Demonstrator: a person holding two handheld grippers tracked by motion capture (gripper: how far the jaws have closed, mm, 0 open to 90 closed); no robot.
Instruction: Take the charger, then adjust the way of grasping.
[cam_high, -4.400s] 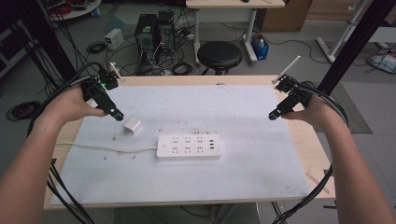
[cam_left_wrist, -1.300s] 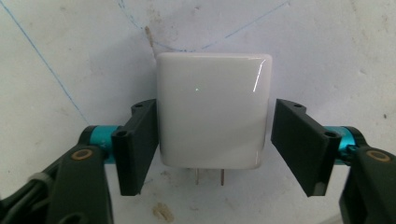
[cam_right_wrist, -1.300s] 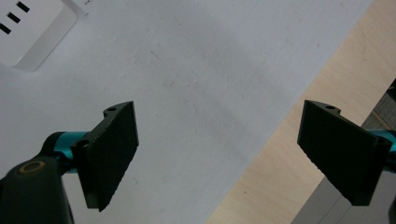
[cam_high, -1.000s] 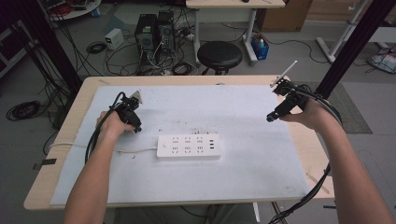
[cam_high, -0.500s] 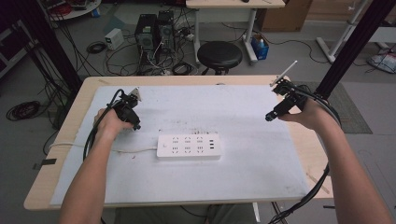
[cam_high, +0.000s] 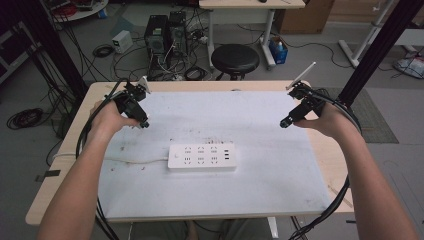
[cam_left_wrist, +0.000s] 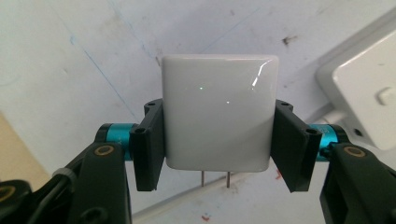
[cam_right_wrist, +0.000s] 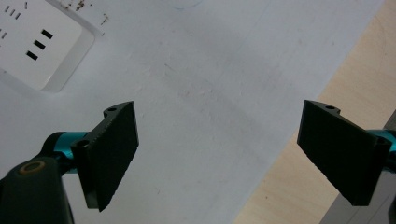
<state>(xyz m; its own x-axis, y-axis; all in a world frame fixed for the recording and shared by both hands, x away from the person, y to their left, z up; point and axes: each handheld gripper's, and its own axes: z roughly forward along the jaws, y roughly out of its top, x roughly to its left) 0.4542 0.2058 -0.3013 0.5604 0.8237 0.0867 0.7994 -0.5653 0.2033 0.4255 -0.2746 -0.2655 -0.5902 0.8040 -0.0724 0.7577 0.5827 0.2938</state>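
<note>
White charger plug (cam_left_wrist: 217, 112) pinched between the left tongs (cam_left_wrist: 217, 140), two prongs showing beneath it, lifted above the counter (cam_high: 320, 165) left of the power strip (cam_high: 202, 156). Right tongs (cam_right_wrist: 233, 154) spread wide, gripping nothing, at the mat's (cam_right_wrist: 210, 93) right edge.

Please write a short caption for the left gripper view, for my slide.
Left gripper holds a white charger between its jaws, above the power strip.
</note>
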